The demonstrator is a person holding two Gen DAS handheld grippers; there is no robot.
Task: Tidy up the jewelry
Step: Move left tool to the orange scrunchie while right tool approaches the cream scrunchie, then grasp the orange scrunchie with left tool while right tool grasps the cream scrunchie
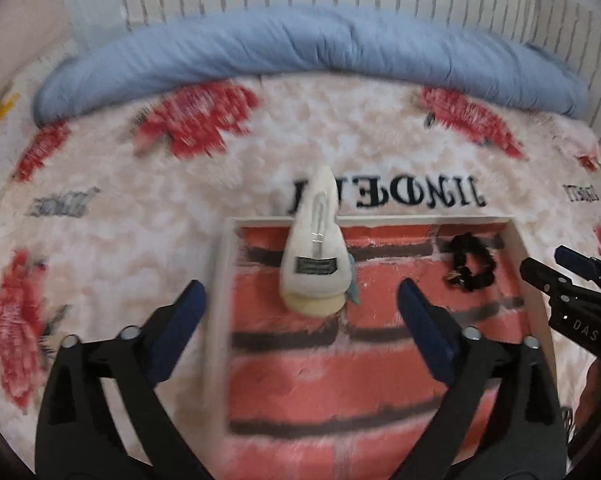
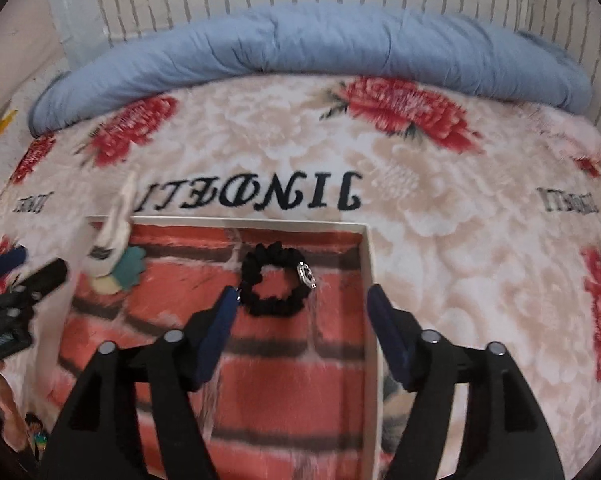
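A shallow white tray (image 1: 220,264) with a red brick-pattern floor lies on the bed; it also shows in the right wrist view (image 2: 370,264). A cream fabric hair clip (image 1: 314,256) leans over the tray's far rim; it appears in the right wrist view (image 2: 110,236) with a teal piece beside it. A black scrunchie (image 2: 274,284) with a metal charm lies in the tray's far right part, also visible in the left wrist view (image 1: 470,266). My left gripper (image 1: 300,304) is open and empty just short of the clip. My right gripper (image 2: 300,308) is open and empty just short of the scrunchie.
A floral fleece blanket (image 2: 440,208) with black lettering covers the bed. A rolled blue quilt (image 2: 300,44) lies along the far edge against a striped wall. The right gripper shows at the left wrist view's right edge (image 1: 572,288).
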